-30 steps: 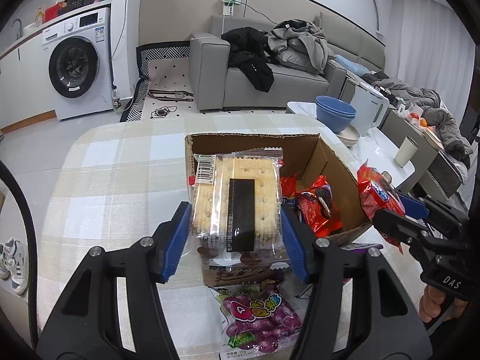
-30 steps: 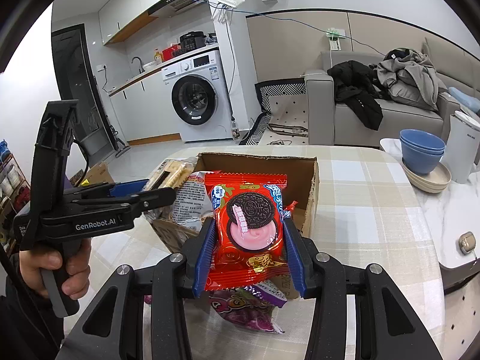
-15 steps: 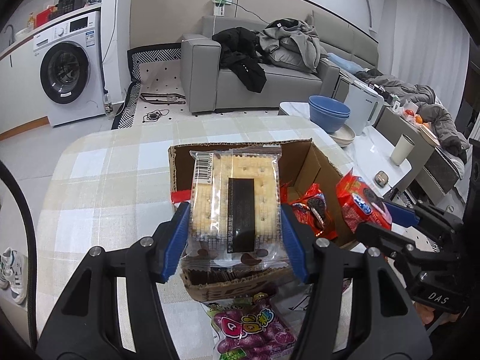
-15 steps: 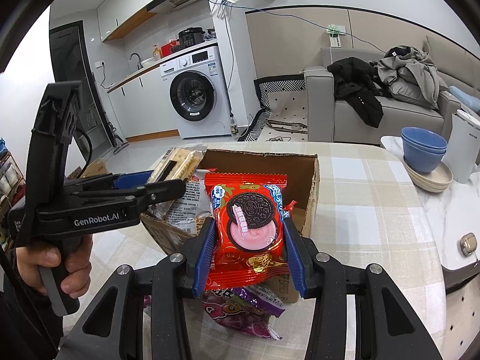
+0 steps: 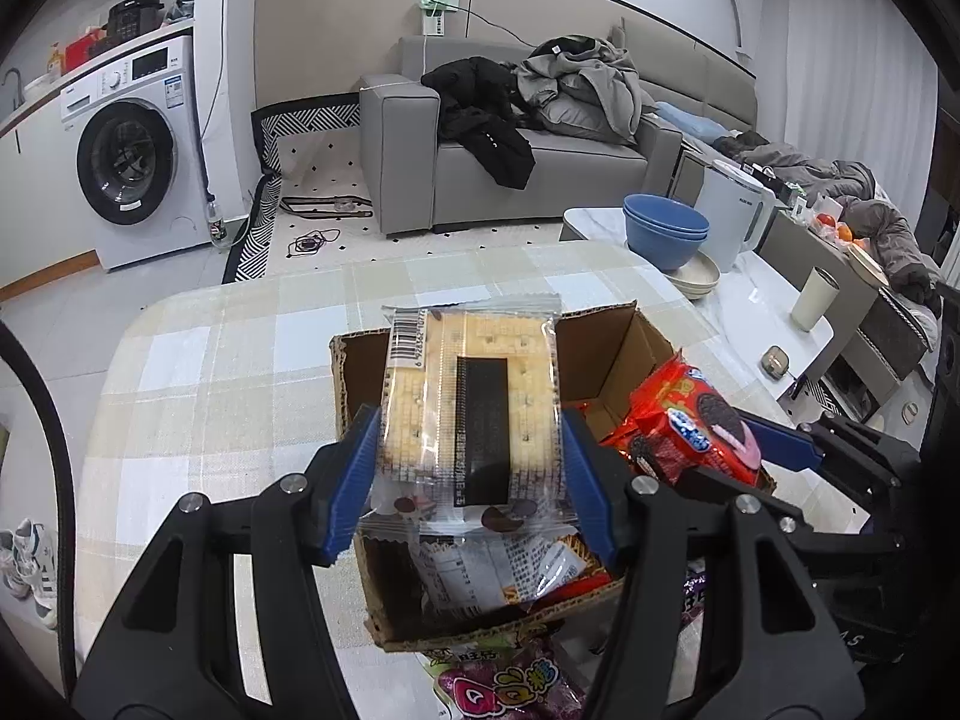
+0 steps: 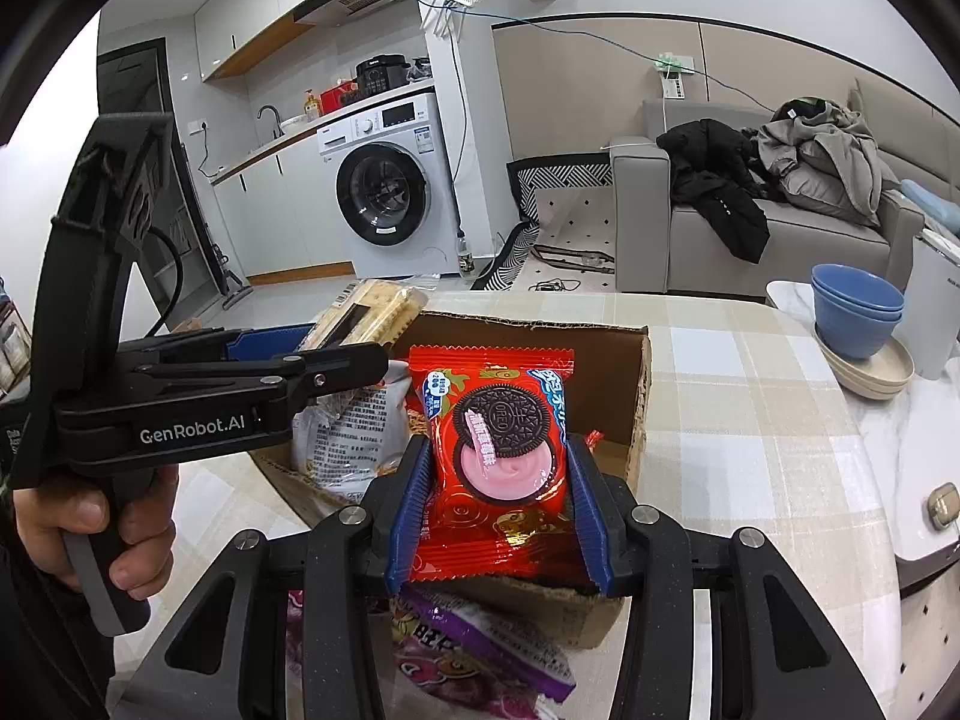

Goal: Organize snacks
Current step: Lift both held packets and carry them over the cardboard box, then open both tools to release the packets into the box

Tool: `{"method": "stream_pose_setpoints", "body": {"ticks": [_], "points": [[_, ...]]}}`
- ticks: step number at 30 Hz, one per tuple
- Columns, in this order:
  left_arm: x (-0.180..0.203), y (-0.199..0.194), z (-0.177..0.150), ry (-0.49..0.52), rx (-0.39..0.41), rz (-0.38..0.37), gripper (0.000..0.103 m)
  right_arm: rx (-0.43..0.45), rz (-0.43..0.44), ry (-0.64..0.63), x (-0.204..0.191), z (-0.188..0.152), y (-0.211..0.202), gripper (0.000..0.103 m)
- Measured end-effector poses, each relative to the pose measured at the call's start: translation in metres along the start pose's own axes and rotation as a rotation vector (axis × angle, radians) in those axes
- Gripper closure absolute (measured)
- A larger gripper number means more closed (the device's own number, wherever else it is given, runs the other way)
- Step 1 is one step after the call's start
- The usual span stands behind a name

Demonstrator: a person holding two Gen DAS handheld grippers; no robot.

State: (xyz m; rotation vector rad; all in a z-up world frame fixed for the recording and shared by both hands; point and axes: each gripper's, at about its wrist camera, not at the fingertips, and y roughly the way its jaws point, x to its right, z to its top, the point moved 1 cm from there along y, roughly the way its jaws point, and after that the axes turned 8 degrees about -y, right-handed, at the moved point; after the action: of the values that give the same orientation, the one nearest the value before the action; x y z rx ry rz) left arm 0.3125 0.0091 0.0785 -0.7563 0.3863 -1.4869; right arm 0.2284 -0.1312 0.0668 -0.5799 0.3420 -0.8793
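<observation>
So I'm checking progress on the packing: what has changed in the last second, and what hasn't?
Both hands carried their packs forward over the cardboard box: the cracker pack in the left gripper now hangs above its opening, and the red Oreo pack in the right gripper has edged in beside it. Nothing was let go. The purple candy bag stays on the table in front of the box.

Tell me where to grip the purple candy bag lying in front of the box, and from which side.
Take the purple candy bag by its near, uncovered end, coming from above. It lies flat on the table, its far end tucked against the cardboard box, so side access looks poor.
</observation>
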Motion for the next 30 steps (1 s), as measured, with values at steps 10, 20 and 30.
{"method": "stream_pose_setpoints", "body": {"ticks": [10,20,30], "points": [[0.004,0.021,0.012,0.023,-0.026,0.002,0.047,-0.019,-0.027,-0.011,0.004,0.001,0.016,0.058],[0.004,0.027,0.016,0.022,-0.039,-0.002,0.047,-0.023,-0.04,-0.013,0.01,0.003,0.023,0.058],[0.001,0.027,0.01,0.021,-0.052,-0.023,0.036,0.019,-0.071,-0.026,0.013,0.006,0.013,0.051]]}}
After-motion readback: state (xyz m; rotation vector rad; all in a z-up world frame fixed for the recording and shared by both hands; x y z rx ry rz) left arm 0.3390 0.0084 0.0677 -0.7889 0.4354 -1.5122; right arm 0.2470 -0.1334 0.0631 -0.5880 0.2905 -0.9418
